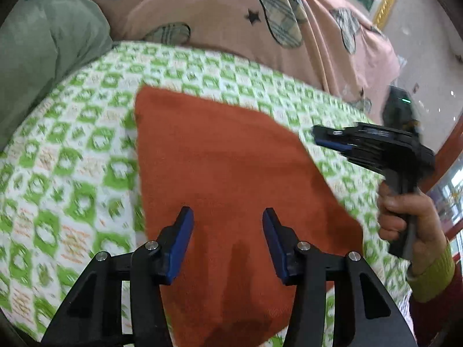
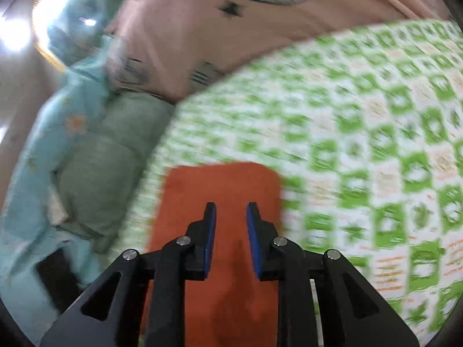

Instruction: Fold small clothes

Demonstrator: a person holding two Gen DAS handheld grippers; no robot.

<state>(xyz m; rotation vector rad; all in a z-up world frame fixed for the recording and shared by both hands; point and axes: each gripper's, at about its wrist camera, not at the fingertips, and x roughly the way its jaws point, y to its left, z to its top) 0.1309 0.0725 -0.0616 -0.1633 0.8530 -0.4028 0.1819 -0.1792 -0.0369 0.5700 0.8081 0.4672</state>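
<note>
Rust-orange knit garment is lying flat on the green-and-white patterned bedspread, already looking like a fairly tidy rectangle, with its far edge well short of the pink pillow at the head of the bed.

Left gripper hovers over the near part of the cloth with its jaws standing moderately wide, nothing between them. Right gripper has its jaws narrow but apart, also empty, pointing along the cloth toward its far edge. In the left wrist view you can see the right one off the garment's right edge, held by a hand in a yellow-green cuff.

My guess is the next bit is another fold or a smoothing pass. To do it well I'd grab the near corners at matching spots, pinch only the top layers that need to travel, lift together and lay them straight onto the far edge so the sides line up.

Hard to tell what the piece actually is, no sleeves or collar visible. Its near end is cut off behind the gripper bodies in both views, and the right wrist view is smeared with motion blur. A green-grey bundle sits beside the bedspread's left edge, can't say what it is.
</note>
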